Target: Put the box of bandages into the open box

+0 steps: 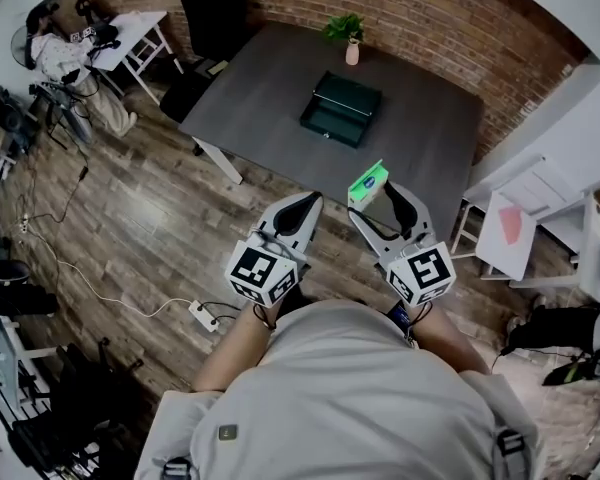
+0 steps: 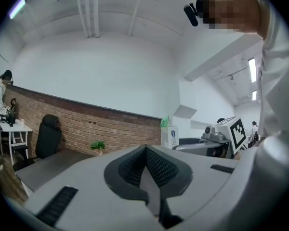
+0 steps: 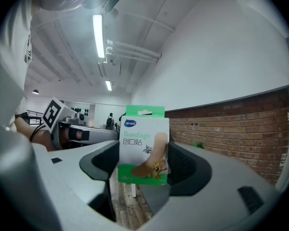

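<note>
The bandage box (image 3: 143, 146) is picked up but not yet in the open box (image 1: 341, 109), which sits far off on the table (image 1: 260, 88); I think the carry over and the drop are what is left. On the left, the left gripper (image 1: 307, 201) is held up with its jaws pressed together and nothing in them. Just beside it, the right gripper (image 1: 378, 198) squeezes the upright bandage box.
</note>
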The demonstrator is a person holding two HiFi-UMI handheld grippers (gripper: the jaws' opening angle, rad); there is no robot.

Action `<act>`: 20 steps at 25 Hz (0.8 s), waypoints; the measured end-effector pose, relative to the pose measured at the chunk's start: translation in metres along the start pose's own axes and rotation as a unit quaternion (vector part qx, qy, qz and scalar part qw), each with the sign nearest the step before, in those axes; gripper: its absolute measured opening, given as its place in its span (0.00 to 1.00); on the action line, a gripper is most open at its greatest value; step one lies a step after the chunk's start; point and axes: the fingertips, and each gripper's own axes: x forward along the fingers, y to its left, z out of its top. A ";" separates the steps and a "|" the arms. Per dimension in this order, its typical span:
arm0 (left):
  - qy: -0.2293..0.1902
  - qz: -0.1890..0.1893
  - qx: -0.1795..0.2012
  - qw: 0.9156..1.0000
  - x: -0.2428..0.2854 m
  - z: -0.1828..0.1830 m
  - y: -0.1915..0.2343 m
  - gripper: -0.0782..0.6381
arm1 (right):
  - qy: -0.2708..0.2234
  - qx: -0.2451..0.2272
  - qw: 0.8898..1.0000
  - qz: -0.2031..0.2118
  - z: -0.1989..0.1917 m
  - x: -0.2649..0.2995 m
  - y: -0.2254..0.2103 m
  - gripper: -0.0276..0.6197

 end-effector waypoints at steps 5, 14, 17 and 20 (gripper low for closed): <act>0.002 -0.033 0.005 0.999 -0.010 0.017 0.050 0.13 | -0.006 0.002 1.000 -0.028 0.015 0.049 0.018 0.51; 0.004 -0.066 -0.011 0.998 -0.031 0.019 0.123 0.13 | 0.015 0.004 0.997 -0.069 0.011 0.111 0.044 0.52; 0.003 -0.072 -0.021 0.997 -0.029 0.017 0.136 0.13 | 0.026 0.002 0.997 -0.079 0.009 0.120 0.040 0.51; 0.007 -0.076 -0.032 0.997 -0.020 0.013 0.144 0.13 | 0.035 0.006 0.996 -0.085 0.008 0.127 0.033 0.52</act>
